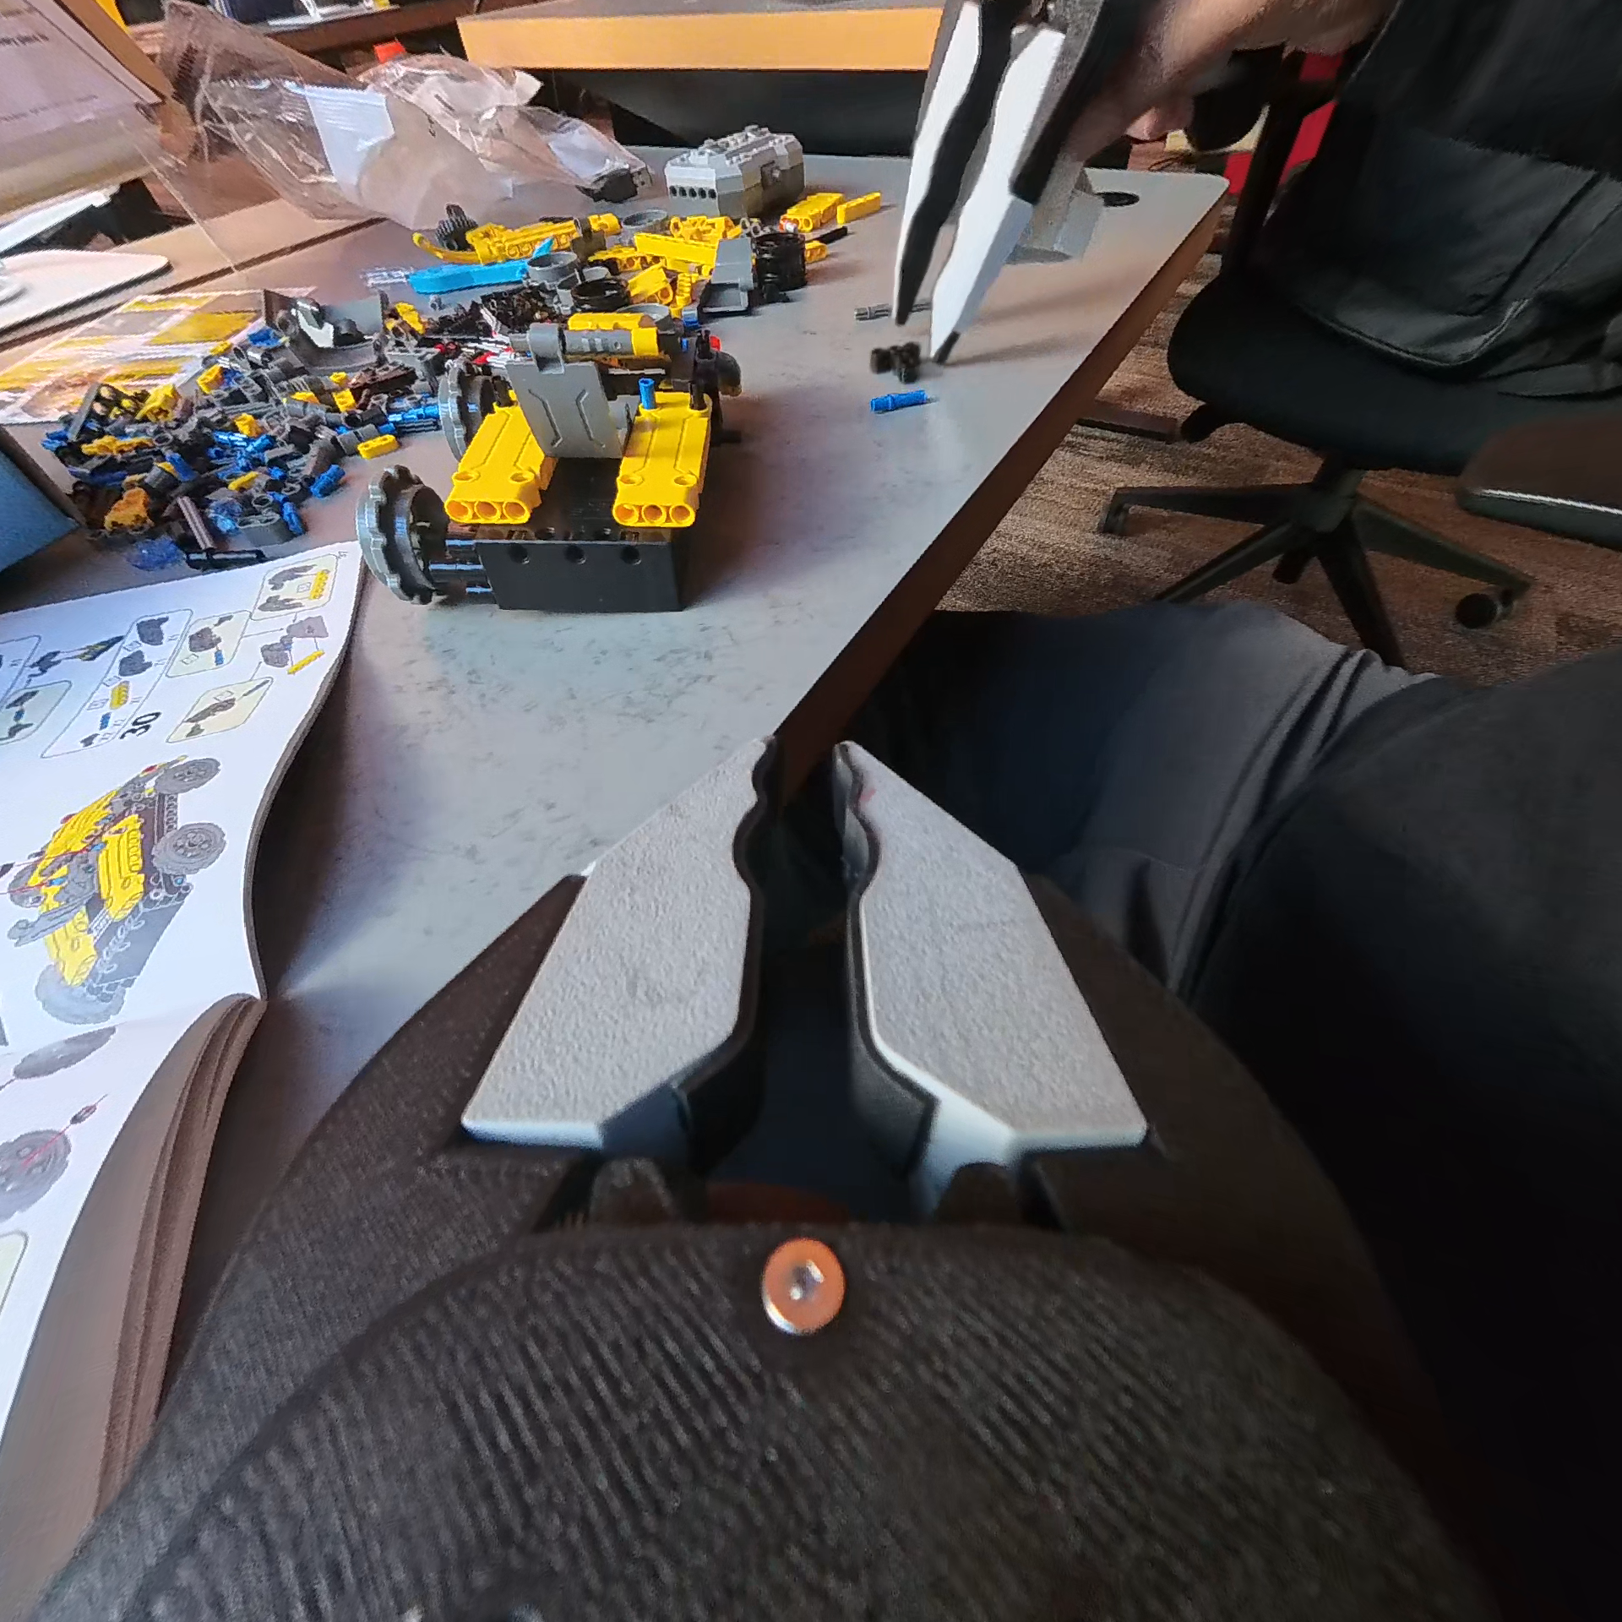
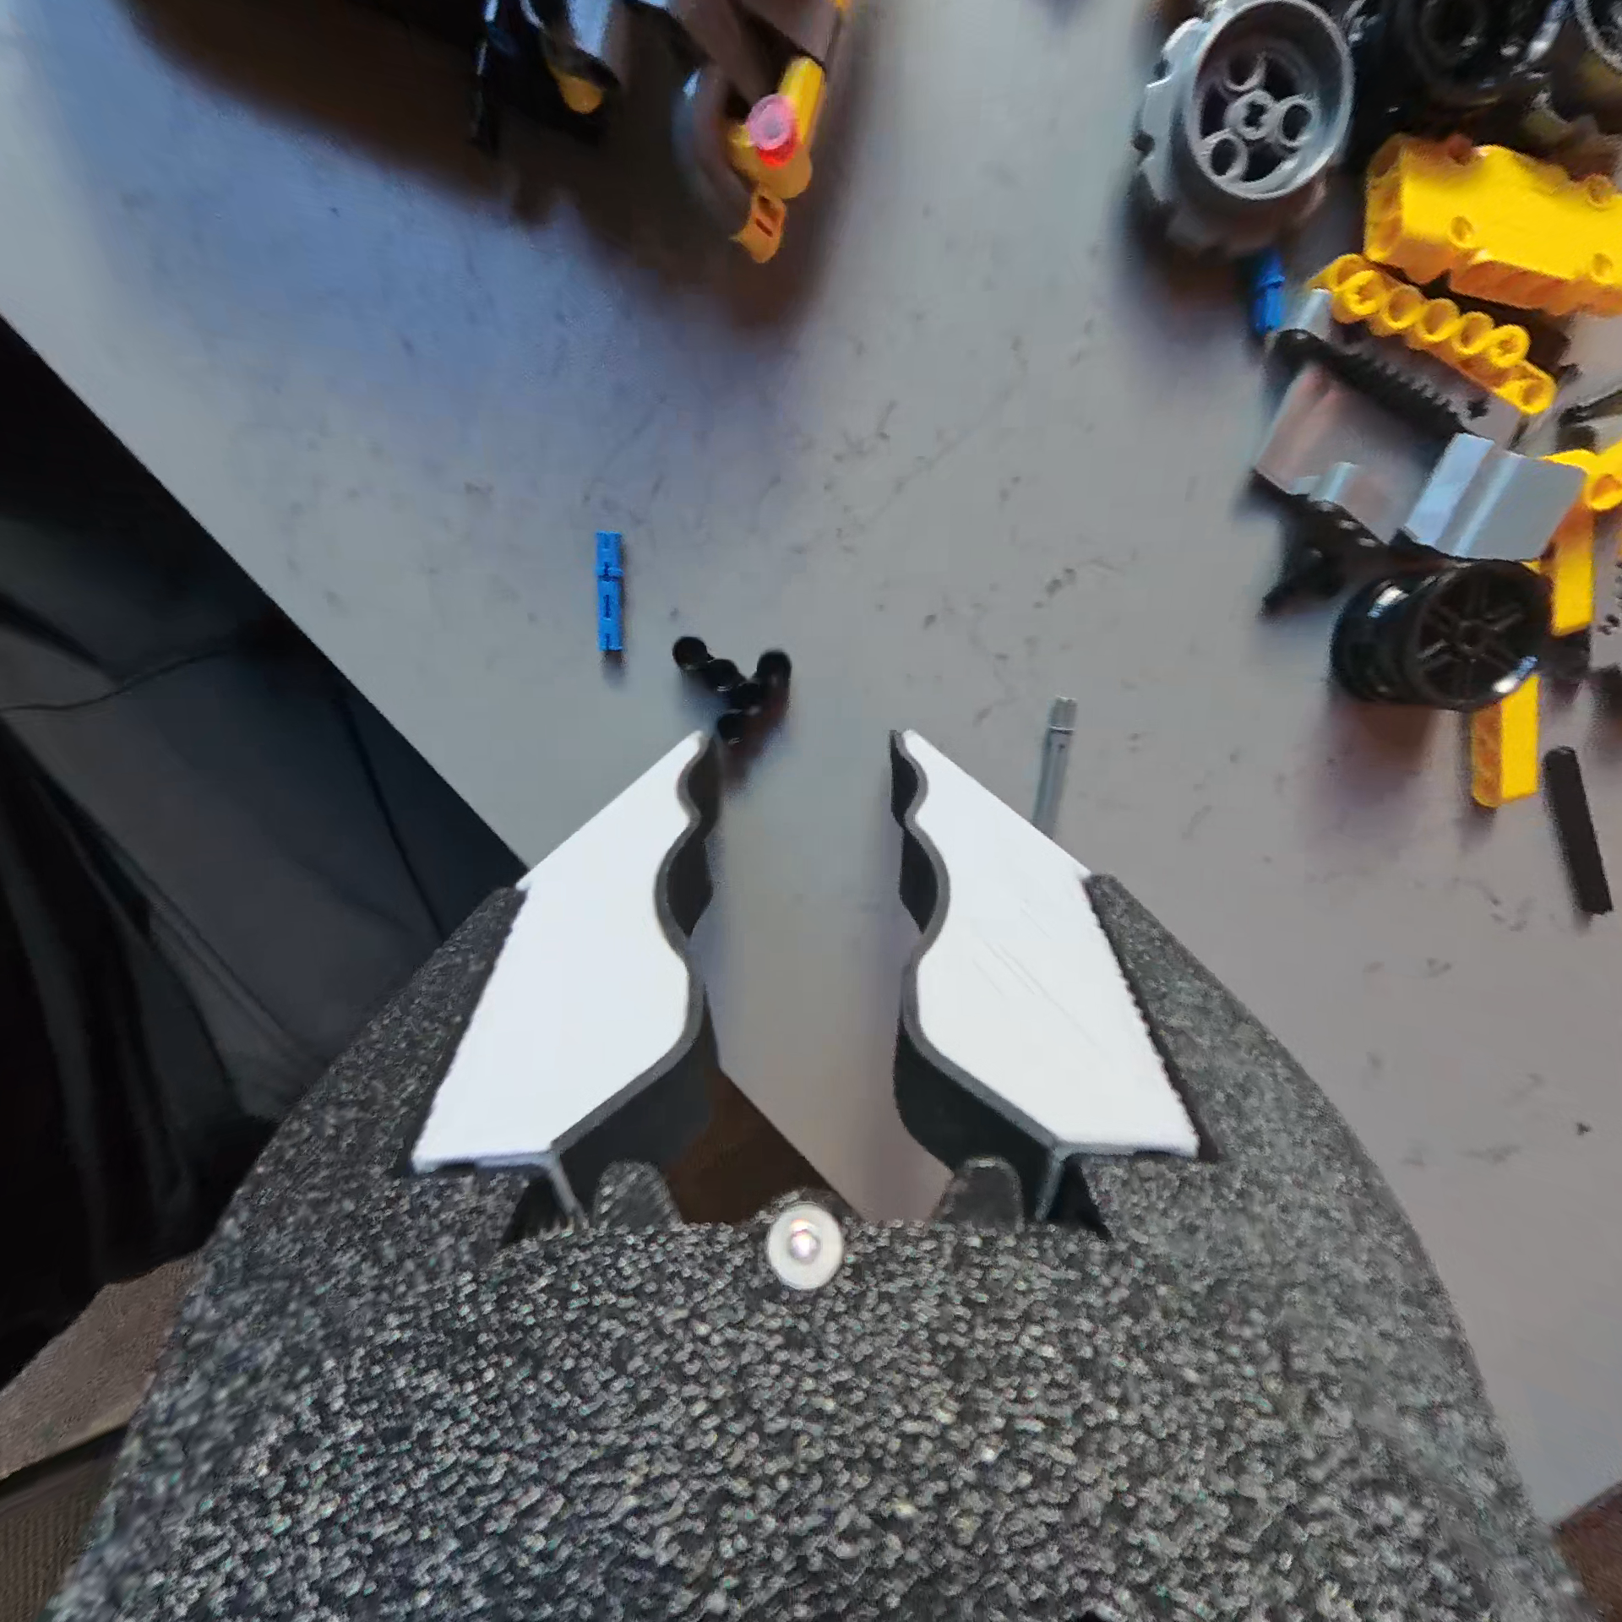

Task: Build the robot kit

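The grey bench [image 1: 570,772] is strewn with a half-built yellow vehicle [image 1: 562,474]. The left hand-held gripper [image 1: 803,781] is held nearly pressed together at the bench edge, empty. The right hand-held gripper [image 2: 803,746] is spread above the bench, its left fingertip just beside a small black connector [image 2: 733,689], near a blue pin [image 2: 609,592].

Grey counter [image 1: 562,728], scuffed. On it: half-built yellow and black vehicle [image 1: 562,491], heap of small blue, black and yellow parts [image 1: 219,439], open instruction booklet [image 1: 132,790], crumpled clear bags [image 1: 369,132]; near the edge, blue pin [image 2: 609,591] beside black connector [image 2: 735,685], grey axle [image 2: 1053,759].
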`<state>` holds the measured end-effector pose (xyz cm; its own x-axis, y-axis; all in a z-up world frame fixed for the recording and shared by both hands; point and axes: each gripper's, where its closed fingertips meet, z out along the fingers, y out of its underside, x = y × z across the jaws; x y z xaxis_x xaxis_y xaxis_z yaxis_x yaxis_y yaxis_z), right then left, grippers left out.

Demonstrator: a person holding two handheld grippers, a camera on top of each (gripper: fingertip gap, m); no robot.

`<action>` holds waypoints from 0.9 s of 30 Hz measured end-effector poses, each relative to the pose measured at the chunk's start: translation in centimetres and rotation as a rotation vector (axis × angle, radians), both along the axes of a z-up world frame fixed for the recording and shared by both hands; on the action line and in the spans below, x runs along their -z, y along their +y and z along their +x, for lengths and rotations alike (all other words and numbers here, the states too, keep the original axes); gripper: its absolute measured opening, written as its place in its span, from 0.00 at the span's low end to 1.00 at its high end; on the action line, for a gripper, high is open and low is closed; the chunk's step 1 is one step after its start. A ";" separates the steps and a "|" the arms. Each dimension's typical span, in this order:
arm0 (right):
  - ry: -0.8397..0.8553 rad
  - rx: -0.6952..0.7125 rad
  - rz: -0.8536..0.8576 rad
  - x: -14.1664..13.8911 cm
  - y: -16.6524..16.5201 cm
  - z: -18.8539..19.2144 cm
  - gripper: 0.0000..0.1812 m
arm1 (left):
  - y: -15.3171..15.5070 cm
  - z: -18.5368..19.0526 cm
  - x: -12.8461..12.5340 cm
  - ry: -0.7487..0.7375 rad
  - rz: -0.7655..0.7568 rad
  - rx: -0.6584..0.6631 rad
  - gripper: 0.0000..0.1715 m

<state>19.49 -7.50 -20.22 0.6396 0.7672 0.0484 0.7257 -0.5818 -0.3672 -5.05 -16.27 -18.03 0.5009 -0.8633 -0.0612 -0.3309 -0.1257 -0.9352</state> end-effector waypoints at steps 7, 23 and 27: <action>0.018 -0.049 0.004 0.1 -0.5 -0.7 0.21 | 0.0 0.1 0.2 0.002 -0.009 0.004 0.04; 0.062 -0.085 -0.037 -0.5 -2.2 -2.9 0.15 | 0.0 0.0 0.1 0.000 -0.011 0.004 0.05; 0.092 -0.087 -0.043 -0.3 -2.6 -4.7 0.11 | -0.1 0.0 0.2 0.005 -0.007 0.004 0.05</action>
